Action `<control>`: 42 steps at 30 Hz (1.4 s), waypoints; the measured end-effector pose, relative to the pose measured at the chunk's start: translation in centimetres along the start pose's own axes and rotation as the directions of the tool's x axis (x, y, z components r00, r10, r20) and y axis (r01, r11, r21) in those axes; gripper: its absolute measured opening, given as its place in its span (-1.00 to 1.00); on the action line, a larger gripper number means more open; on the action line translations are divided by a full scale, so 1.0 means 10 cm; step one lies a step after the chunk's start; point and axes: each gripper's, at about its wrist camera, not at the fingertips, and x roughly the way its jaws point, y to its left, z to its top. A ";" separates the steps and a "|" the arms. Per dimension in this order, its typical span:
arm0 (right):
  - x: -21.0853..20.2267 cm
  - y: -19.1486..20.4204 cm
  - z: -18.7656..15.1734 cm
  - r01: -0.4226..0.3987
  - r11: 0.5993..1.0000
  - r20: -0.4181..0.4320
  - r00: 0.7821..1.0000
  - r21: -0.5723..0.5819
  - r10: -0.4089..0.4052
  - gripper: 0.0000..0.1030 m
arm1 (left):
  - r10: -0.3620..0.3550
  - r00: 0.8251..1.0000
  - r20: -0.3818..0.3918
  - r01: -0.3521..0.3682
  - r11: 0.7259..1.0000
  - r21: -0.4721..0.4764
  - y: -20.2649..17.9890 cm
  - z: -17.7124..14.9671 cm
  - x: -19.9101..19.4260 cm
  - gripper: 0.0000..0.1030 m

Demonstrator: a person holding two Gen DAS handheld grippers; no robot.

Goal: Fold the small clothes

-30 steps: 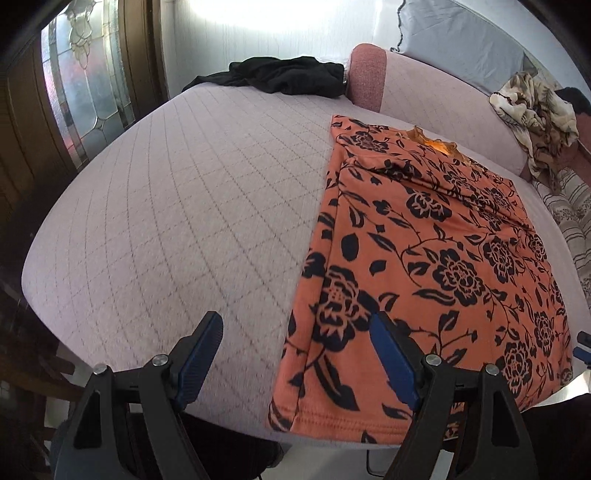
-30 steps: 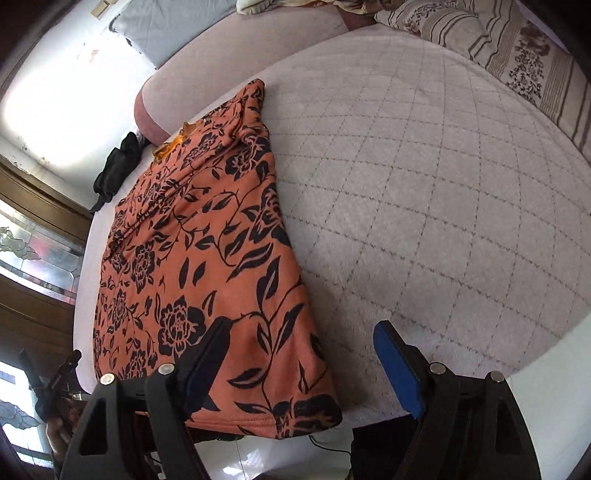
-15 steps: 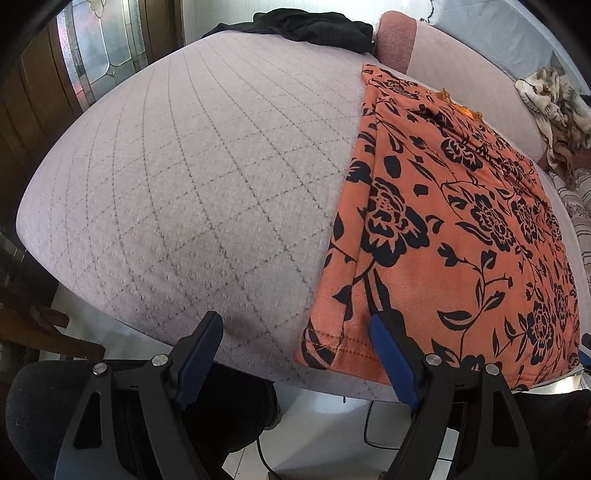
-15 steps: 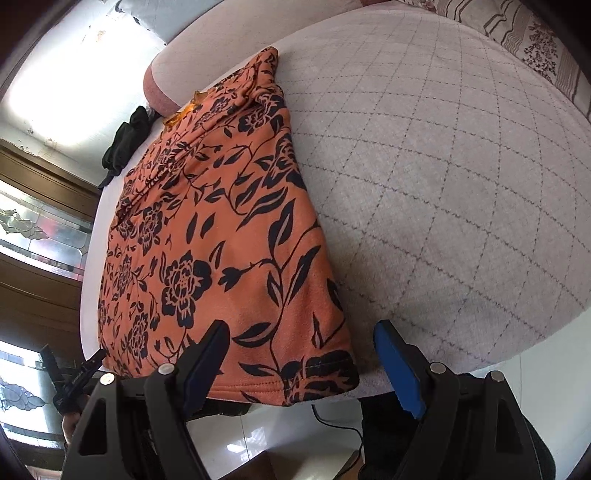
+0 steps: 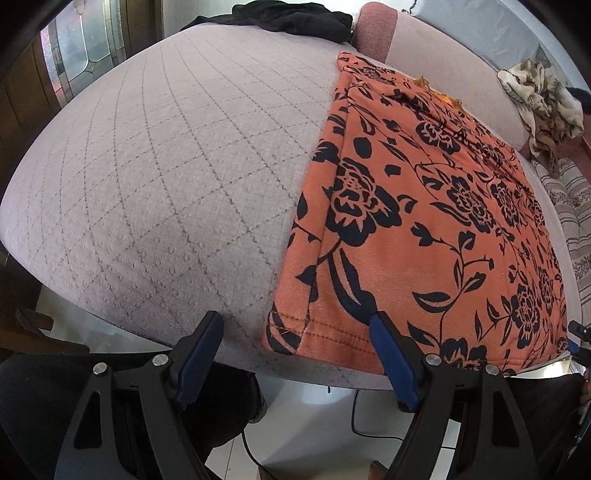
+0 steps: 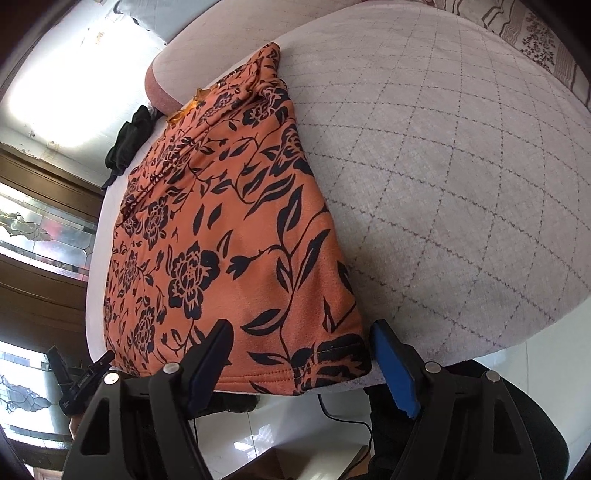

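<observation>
1. the surface is a big rounded bed (image 5: 155, 177) with a pale pinkish-grey quilted cover, thin dark lines crossing it in a diamond grid; it fills most of both views and the near edge curves off over a glossy light tiled floor (image 5: 317, 424)
2. the thing being folded is an orange garment (image 5: 436, 229) with a black flower-and-vine print; it lies flat along the near part of the bed, stitched hem right at the edge, long sides already turned in so it reads as a tidy rectangle; a bit of orange trim pokes out at the far end
3. left gripper (image 5: 295, 332) hangs over the hem's left corner; jaws are spread wide and closing a little, the corner sits between them, pads not pressing on it
4. right gripper (image 6: 301, 341) is over the hem's right corner; same deal, jaws wide and easing in, fabric between them but not pinched
5. room stuff: a black garment (image 5: 288, 18) bunched at the far side of the bed; a pinkish padded headboard (image 5: 376, 33) behind it; a crumpled cream and brown patterned cloth (image 5: 543, 107) and a striped cushion (image 5: 572, 221) off to the right
6. dark wood panelling with leaded glass panes (image 6: 33, 229) runs along the left side; bright light washes out the far wall; a black cable (image 5: 369, 432) trails on the floor
</observation>
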 end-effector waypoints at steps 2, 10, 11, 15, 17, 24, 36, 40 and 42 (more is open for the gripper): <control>0.01 0.02 0.01 0.011 1.000 -0.006 1.000 -0.014 -0.011 0.53 | 0.003 1.000 0.015 -0.004 1.000 0.027 -0.05 0.01 -0.03 0.13; -0.01 -0.06 0.01 0.057 0.998 -0.010 0.998 -0.005 -0.057 -0.78 | -0.039 0.999 0.027 0.037 0.998 0.051 -0.14 0.07 -0.06 -0.78; -0.03 -0.05 0.01 0.054 0.998 -0.003 0.999 -0.009 -0.054 -0.81 | -0.045 0.998 0.033 0.043 0.998 0.052 -0.16 0.07 -0.08 -0.79; -0.13 -0.03 0.01 0.008 1.000 0.023 1.000 -0.001 -0.008 -0.75 | -0.067 0.996 0.063 0.066 0.998 0.020 -0.14 0.11 -0.16 -0.77; -0.07 -0.08 0.01 0.022 1.000 0.000 1.000 0.023 -0.022 -0.64 | -0.056 0.998 0.016 0.056 0.998 -0.001 -0.13 0.13 -0.03 -0.73; -0.02 -0.03 0.02 0.015 1.000 -0.007 1.000 0.007 -0.015 0.51 | -0.027 0.999 0.026 0.026 1.000 0.012 -0.15 0.11 -0.02 -0.30; -0.36 0.05 0.12 -0.096 0.995 0.082 0.992 0.031 0.093 -0.86 | -0.108 0.985 0.137 0.105 0.994 0.027 -0.18 0.33 -0.45 -0.83; -0.09 -0.06 0.08 -0.071 0.995 0.011 0.997 0.070 0.071 -0.86 | -0.060 0.998 0.019 0.060 0.998 -0.003 -0.16 0.24 -0.05 -0.83; -0.03 -0.11 0.06 -0.067 0.993 -0.005 0.998 0.093 0.068 -0.86 | -0.055 0.998 0.016 0.056 0.998 -0.008 -0.15 0.19 0.00 -0.82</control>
